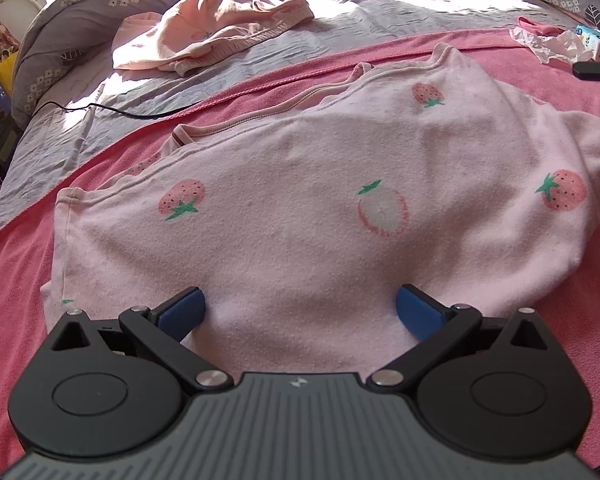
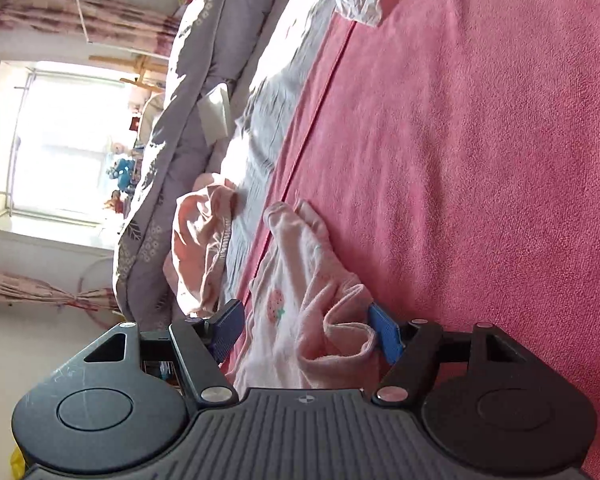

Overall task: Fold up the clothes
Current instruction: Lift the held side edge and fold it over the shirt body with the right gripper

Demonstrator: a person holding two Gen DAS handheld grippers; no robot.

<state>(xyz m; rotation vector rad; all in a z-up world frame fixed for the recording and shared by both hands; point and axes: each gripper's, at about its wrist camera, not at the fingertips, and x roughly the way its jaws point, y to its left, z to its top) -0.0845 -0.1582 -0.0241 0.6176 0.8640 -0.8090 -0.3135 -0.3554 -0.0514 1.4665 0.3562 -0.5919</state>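
Judging from the left wrist view, the fold is only partly made: the strawberry-print top [image 1: 320, 184] is spread on the pink blanket [image 1: 20, 280] near the bed's near edge, with one layer already laid over another, its neckline trim showing along the far side. The left gripper [image 1: 300, 312] is seen with its jaws spread wide over the garment's near part, the blue pads [image 1: 184, 312] resting at the cloth's surface but nothing being pinched between them. A second peach garment [image 1: 216, 28] is left crumpled on the grey sheet [image 1: 60, 136] toward the far left corner of the bed, untouched. In the right wrist view, rolled sideways, the right gripper [image 2: 306, 330] is shown with its jaws apart, a bunched sleeve or cuff [image 2: 340, 328] of the top lying between them; one pad touches the fold, yet no clamping is visible, so the cloth is taken to be let go. The top's right end is thus judged unsmoothed. Remaining work appears to be flattening that bunch, finishing the fold, and then the peach piece.
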